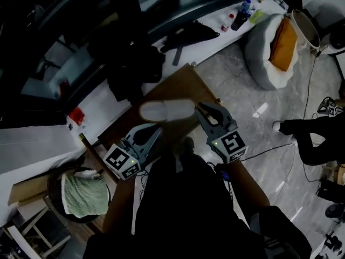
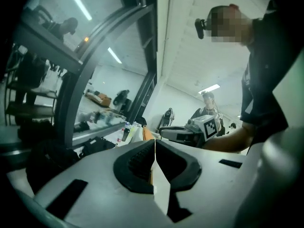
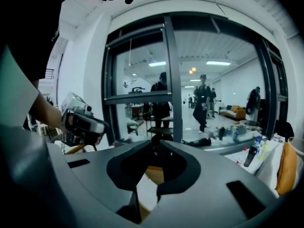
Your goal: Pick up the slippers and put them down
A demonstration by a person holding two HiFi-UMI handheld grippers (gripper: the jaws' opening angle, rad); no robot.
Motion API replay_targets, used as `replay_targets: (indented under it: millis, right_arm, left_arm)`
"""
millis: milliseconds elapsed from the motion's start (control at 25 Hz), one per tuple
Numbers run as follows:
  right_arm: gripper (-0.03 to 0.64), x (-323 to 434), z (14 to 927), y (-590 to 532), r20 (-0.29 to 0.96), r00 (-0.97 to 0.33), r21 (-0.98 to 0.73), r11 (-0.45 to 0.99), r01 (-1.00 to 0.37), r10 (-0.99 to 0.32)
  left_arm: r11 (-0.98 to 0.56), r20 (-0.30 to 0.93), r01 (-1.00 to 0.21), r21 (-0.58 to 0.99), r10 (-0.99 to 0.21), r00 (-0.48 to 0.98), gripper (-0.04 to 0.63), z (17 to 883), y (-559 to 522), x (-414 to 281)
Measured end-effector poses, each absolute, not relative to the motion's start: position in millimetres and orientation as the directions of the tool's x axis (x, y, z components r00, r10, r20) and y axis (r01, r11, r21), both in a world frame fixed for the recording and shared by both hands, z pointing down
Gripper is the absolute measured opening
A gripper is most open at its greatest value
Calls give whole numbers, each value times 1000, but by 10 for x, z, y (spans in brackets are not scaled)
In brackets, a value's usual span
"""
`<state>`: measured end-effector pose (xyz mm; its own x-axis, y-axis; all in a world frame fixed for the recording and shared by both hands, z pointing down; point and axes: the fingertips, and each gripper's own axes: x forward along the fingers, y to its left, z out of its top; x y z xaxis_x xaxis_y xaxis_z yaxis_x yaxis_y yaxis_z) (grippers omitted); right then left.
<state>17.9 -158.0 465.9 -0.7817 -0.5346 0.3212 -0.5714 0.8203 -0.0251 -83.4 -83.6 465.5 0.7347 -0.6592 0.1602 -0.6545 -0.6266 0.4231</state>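
Over the brown wooden surface, both tongs are clenched on nothing. The left tongs press their tips into one thin seam in their own view. The right tongs also have tips meeting, with white and wood showing through the gap behind them. A white slipper lies on the wood just beyond both tips, its right end beside the right tongs; whether they touch cannot be told. A marker cube carries black-and-white squares, and the labels on the far bottles are too small to read. Only the head view shows the slipper whole, and only the right gripper view shows people behind glass.
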Motion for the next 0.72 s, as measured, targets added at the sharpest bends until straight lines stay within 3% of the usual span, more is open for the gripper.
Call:
replay_targets:
  millis: [360,720]
  right_arm:
    - [41,-156,3305,-1311,46,-889,24,890,-455,-456]
    - [41,5,3075,-1272,-11,-876,27,876,-482,-482]
  left_arm:
    - [-702,35,-683,203,-692,721,14,3519,-994,-948]
    - [-734,-10,-660,161,-670,742,14,3363,-905,-792]
